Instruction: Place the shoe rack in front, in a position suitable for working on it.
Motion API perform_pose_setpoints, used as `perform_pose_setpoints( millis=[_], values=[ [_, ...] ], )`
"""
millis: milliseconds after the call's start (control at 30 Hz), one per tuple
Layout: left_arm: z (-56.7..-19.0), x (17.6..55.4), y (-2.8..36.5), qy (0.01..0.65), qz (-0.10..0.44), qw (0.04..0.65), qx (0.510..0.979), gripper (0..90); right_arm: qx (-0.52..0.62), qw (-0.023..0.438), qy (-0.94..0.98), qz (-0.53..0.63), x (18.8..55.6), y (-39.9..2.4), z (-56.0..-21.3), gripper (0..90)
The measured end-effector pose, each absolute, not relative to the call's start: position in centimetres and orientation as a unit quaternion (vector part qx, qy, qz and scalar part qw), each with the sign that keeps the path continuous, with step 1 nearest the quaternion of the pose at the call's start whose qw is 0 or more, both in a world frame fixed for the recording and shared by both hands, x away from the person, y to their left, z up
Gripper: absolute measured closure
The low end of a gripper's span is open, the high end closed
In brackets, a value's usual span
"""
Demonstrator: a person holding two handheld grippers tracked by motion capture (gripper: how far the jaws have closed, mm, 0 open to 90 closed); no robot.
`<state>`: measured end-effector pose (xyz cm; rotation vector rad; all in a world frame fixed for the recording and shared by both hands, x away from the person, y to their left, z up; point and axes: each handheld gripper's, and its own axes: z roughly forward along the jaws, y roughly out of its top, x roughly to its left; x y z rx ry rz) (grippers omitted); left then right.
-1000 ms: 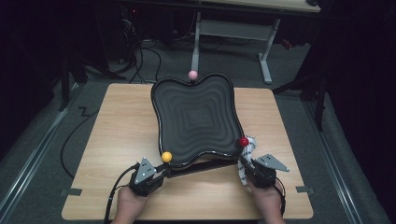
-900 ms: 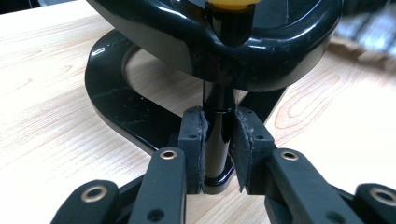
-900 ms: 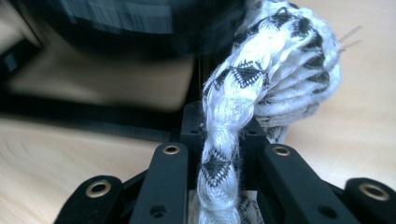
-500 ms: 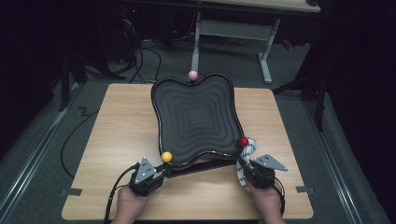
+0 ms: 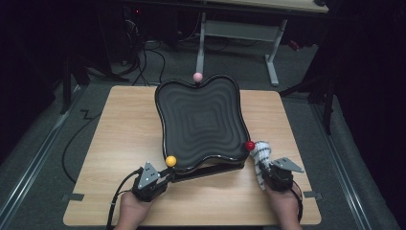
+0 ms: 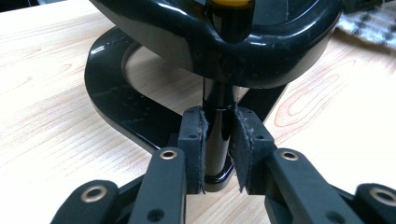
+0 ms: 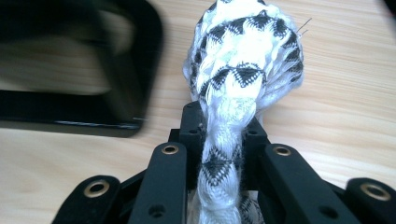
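Observation:
A black wavy tray (image 5: 201,120) stands tilted on a black stand (image 6: 116,102) on the wooden table. Its rim carries a pink knob (image 5: 197,76), a yellow knob (image 5: 171,161) and a red knob (image 5: 250,145). My left gripper (image 5: 167,176) is at the tray's near left corner. In the left gripper view it (image 6: 217,149) is shut on the black post (image 6: 215,116) below the yellow knob (image 6: 229,3). My right gripper (image 5: 266,168) is shut on a white cloth with black zigzags (image 7: 243,70), bunched beside the red knob. The cloth (image 5: 261,154) sticks out past the jaws.
The wooden table (image 5: 119,129) has bare room to the left and right of the tray and along its front edge. Cables (image 5: 119,196) trail from the left gripper. Behind the table stands a grey desk frame (image 5: 239,28) on dark floor.
My right gripper with the cloth has shifted a little to the right, away from the tray's near right corner. The left gripper and the tray have stayed put.

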<state>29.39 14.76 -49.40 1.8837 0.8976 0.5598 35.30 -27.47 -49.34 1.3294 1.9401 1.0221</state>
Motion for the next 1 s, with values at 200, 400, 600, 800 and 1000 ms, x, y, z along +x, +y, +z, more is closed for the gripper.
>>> perform_pose_setpoints(
  millis=[200,400,600,800,1000],
  values=[
    [-49.4,29.4,14.8,0.366,0.228,0.471,0.769,74.4,0.546,0.295,0.708,0.337,36.3,-30.7,-50.7,71.9],
    [-49.5,29.4,14.9,0.368,0.223,0.475,0.768,74.3,0.559,0.3,0.688,0.352,36.4,-31.0,-50.2,45.1],
    [-49.5,29.5,14.9,0.364,0.223,0.474,0.77,74.3,0.472,0.321,0.698,0.432,33.4,-28.2,-46.5,47.9],
    [-49.4,29.5,14.9,0.361,0.225,0.47,0.773,74.4,0.442,0.251,0.742,0.436,33.4,-25.0,-48.2,46.3],
    [-49.4,29.5,14.9,0.361,0.226,0.468,0.774,74.3,0.449,0.23,0.755,0.418,35.9,-23.2,-49.6,52.4]
  ],
)
